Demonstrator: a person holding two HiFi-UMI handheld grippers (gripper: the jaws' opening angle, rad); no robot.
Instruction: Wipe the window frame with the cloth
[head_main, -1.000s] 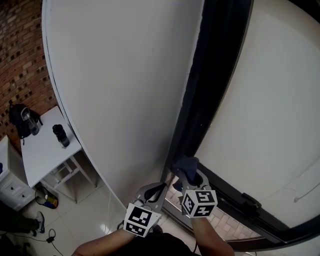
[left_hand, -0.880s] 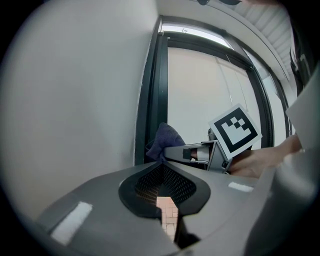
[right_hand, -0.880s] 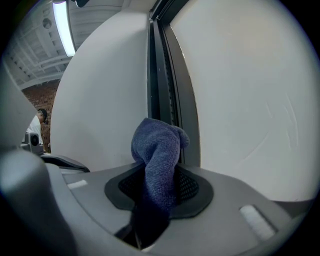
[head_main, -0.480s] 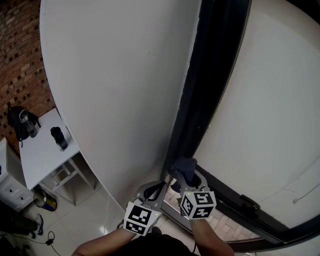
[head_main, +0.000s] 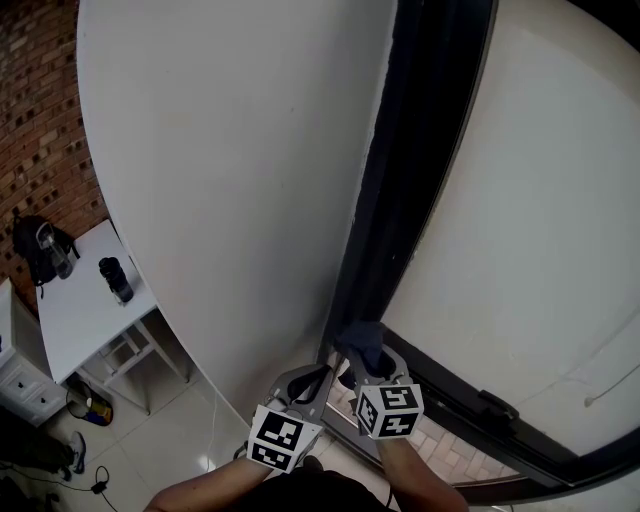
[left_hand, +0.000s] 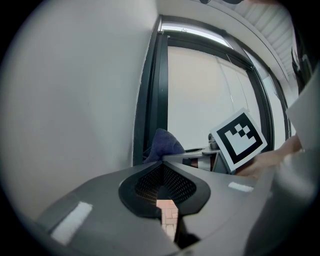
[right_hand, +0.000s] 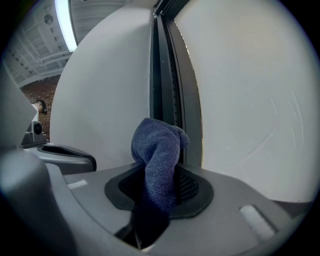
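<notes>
A dark blue cloth (head_main: 362, 336) (right_hand: 159, 150) is bunched in my right gripper (head_main: 365, 352) (right_hand: 159, 187), which is shut on it. The cloth's tip presses against the lower part of the black window frame (head_main: 410, 190) (right_hand: 167, 85), close to the frame's bottom corner. My left gripper (head_main: 312, 378) (left_hand: 162, 162) hangs just left of it, shut with nothing between the jaws. The cloth (left_hand: 162, 145) and the right gripper's marker cube (left_hand: 237, 140) show in the left gripper view, beside the frame (left_hand: 152, 100).
A white wall (head_main: 230, 170) runs left of the frame and a white blind or pane (head_main: 540, 230) right of it. Below left stand a white table (head_main: 90, 300) with a dark bottle (head_main: 117, 280), a black bag (head_main: 35, 250) and a brick wall (head_main: 40, 110).
My right gripper and the cloth have slid slightly down and left along the frame. The left gripper has stayed nearly where it was.
</notes>
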